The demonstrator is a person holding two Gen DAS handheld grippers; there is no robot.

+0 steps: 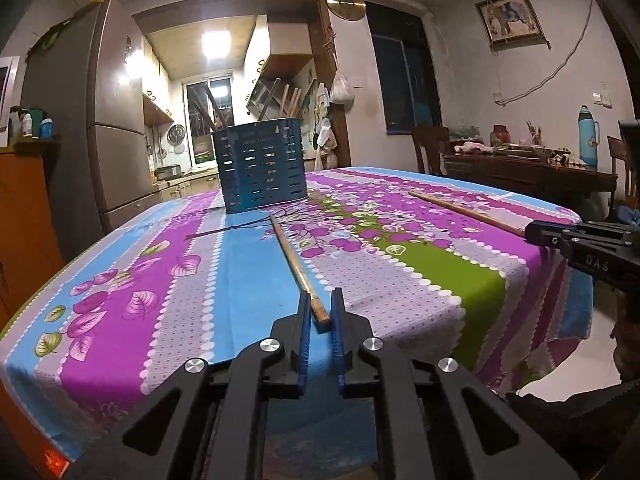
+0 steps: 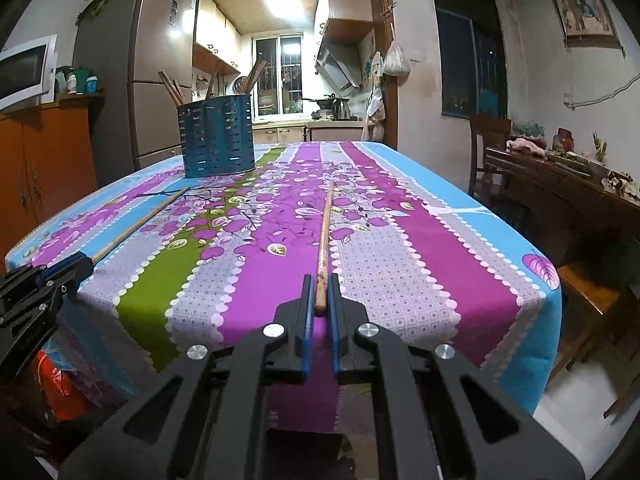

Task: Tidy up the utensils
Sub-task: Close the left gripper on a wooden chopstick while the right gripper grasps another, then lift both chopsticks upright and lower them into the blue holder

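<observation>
Two wooden chopsticks lie on the flowered tablecloth [image 1: 420, 280]. My left gripper [image 1: 322, 300] is shut on the near end of one chopstick [image 1: 292, 256], which points toward the blue slotted utensil holder [image 1: 260, 168]. At the far left of the table, that holder has several chopsticks standing in it. My right gripper [image 2: 320, 280] is shut on the near end of the other chopstick [image 2: 325, 232], which lies straight ahead on the cloth. Each view shows the other gripper at the table's near edge: the right gripper [image 1: 532, 232] and the left gripper [image 2: 84, 260].
A fridge [image 2: 160, 60] and an orange cabinet [image 2: 44, 160] with a microwave stand to the left of the table. A dark wooden side table [image 2: 560, 184] with a blue thermos [image 1: 588, 136] and chairs is on the right. The kitchen lies beyond.
</observation>
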